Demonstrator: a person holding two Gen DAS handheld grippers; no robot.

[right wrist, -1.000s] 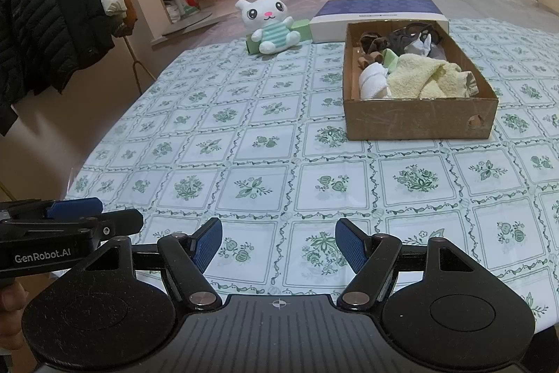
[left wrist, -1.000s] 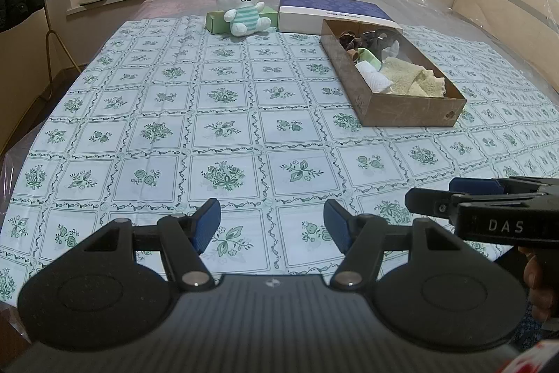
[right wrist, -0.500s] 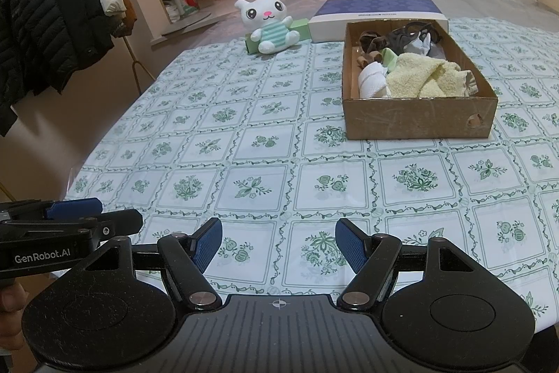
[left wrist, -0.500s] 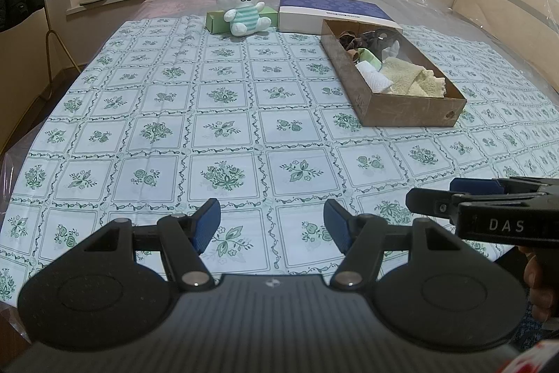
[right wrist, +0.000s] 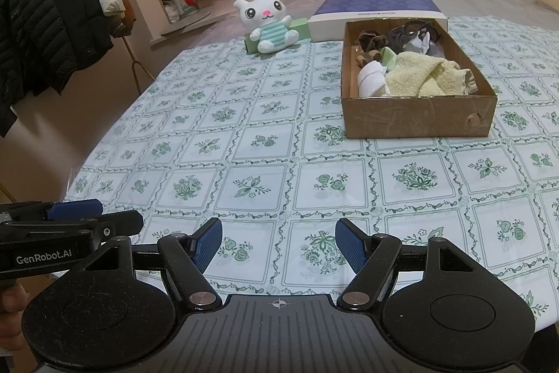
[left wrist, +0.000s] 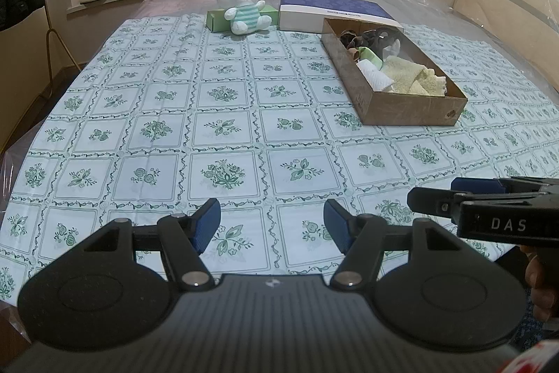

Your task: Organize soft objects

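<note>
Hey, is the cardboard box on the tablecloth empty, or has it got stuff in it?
It has stuff in it. The open-topped cardboard box holds a yellow towel, a white roll of cloth and darker items at the far end.

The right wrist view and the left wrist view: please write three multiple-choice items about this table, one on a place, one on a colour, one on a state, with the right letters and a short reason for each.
1. Where does the plush rabbit sit?
A. inside the cardboard box
B. at the far end of the tablecloth, against a green box
C. on the floor

2. What colour is the towel in the cardboard box?
A. pale yellow
B. red
C. black

3. How do the two tools stand?
A. both shut on cloth
B. both open and empty
C. one holds the rabbit

Answers:
1 B, the rabbit leans on the green box beside the blue and white box, outside the cardboard box.
2 A, the folded towel is pale yellow.
3 B, the left tool and the right tool show only tablecloth between their pads.
</note>
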